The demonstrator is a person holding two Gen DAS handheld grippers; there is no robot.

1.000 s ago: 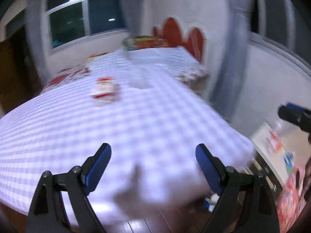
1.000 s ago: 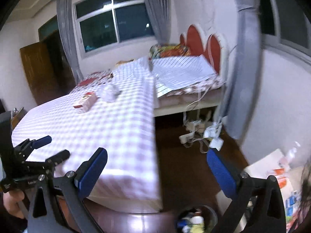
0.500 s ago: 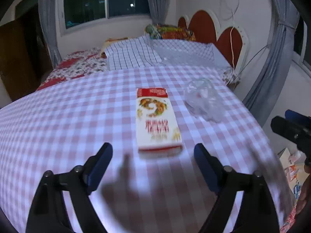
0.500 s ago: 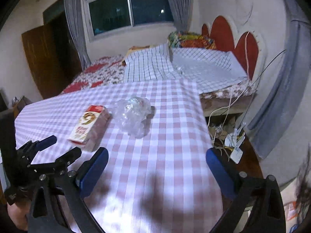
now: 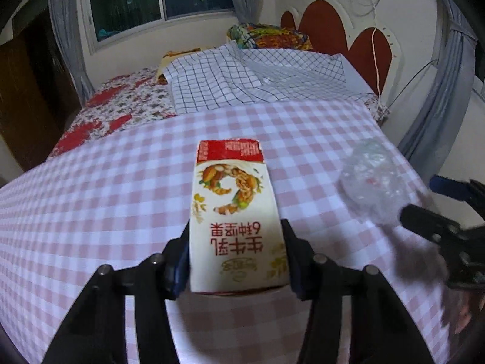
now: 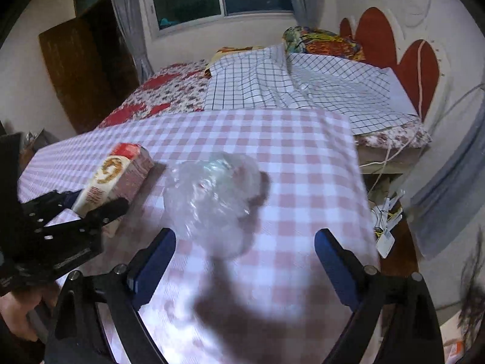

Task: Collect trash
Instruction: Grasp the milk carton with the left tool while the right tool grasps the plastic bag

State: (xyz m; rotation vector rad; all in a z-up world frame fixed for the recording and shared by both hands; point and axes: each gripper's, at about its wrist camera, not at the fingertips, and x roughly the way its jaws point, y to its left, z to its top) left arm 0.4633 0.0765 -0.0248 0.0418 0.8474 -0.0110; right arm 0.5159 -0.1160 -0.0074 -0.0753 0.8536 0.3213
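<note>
A white and red milk carton (image 5: 236,212) lies flat on the pink checked tablecloth (image 5: 91,212). My left gripper (image 5: 235,236) straddles its near end, its jaws closing, both pads against the carton's sides. The right wrist view shows the same carton (image 6: 115,179) between the left gripper's (image 6: 95,200) fingers. A crumpled clear plastic bag (image 6: 212,194) lies just right of the carton. My right gripper (image 6: 245,238) stands open right behind it, with the bag's near edge at the fingertips and untouched. In the left wrist view the bag (image 5: 372,179) sits by the right gripper (image 5: 424,197).
Behind the table is a bed with a blue-checked sheet (image 5: 257,75), a floral cover (image 5: 115,106) and a red headboard (image 6: 418,63). The table's right edge (image 6: 360,182) drops to a dark floor with cables and plugs (image 6: 385,215). A grey curtain (image 6: 448,200) hangs at right.
Both grippers moved forward over the table. The left one's jaws came in around the carton and closed onto its sides. The right one reached the plastic bag, still wide open.
</note>
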